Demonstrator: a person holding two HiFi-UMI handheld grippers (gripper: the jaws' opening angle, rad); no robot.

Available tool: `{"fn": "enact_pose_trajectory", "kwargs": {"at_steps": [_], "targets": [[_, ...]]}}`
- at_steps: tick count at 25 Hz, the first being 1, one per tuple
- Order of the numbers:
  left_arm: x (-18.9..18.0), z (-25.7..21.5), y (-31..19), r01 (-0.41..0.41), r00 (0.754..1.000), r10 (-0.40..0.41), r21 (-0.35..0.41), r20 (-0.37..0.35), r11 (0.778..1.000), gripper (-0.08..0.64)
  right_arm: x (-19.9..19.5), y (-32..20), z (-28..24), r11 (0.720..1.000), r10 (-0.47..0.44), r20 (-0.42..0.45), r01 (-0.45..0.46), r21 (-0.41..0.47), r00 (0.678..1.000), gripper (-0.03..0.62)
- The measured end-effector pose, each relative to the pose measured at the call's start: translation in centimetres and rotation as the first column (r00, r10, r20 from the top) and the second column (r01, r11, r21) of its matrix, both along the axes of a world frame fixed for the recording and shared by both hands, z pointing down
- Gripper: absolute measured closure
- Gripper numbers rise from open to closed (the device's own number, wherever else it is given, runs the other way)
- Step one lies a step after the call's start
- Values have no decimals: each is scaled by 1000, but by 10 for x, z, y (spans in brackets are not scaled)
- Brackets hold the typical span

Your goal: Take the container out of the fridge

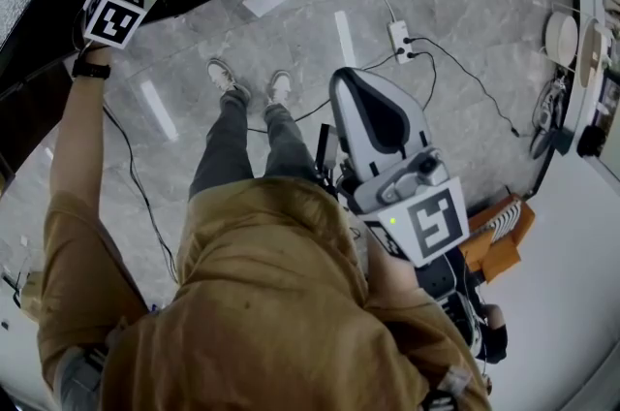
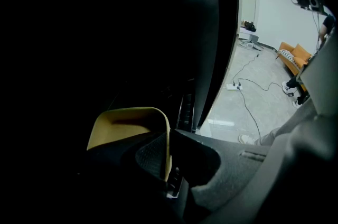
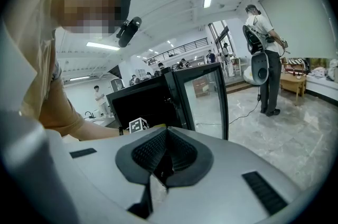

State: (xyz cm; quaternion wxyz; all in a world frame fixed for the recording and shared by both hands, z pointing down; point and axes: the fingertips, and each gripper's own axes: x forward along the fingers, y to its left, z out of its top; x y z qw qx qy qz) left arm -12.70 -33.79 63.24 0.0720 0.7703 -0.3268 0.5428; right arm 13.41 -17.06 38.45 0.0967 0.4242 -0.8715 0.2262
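— Container (image 2: 124, 121) location?
— In the dark fridge (image 3: 142, 104), whose glass door (image 3: 203, 93) stands open. Your left gripper (image 2: 168, 141) has its fingers pinched on the yellow side wall.
— And my other one?
— Your right gripper (image 3: 165, 138) is close to your body, fingers pressed together with nothing between them.

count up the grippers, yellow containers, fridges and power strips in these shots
grippers: 2 (left gripper, right gripper)
yellow container: 1
fridge: 1
power strip: 1
total: 5
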Motion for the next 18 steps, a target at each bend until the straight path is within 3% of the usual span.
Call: {"fn": "enact_pose_trajectory", "kwargs": {"at_steps": [10, 18], "targets": [[7, -11, 4, 3, 999, -2, 12, -43, 1000, 541, -2, 2, -5, 1000, -21, -1, 21, 5, 1000, 589], [15, -37, 8, 46, 987, -42, 24, -155, 999, 541, -6, 5, -17, 999, -23, 9, 23, 24, 1000, 589]]}}
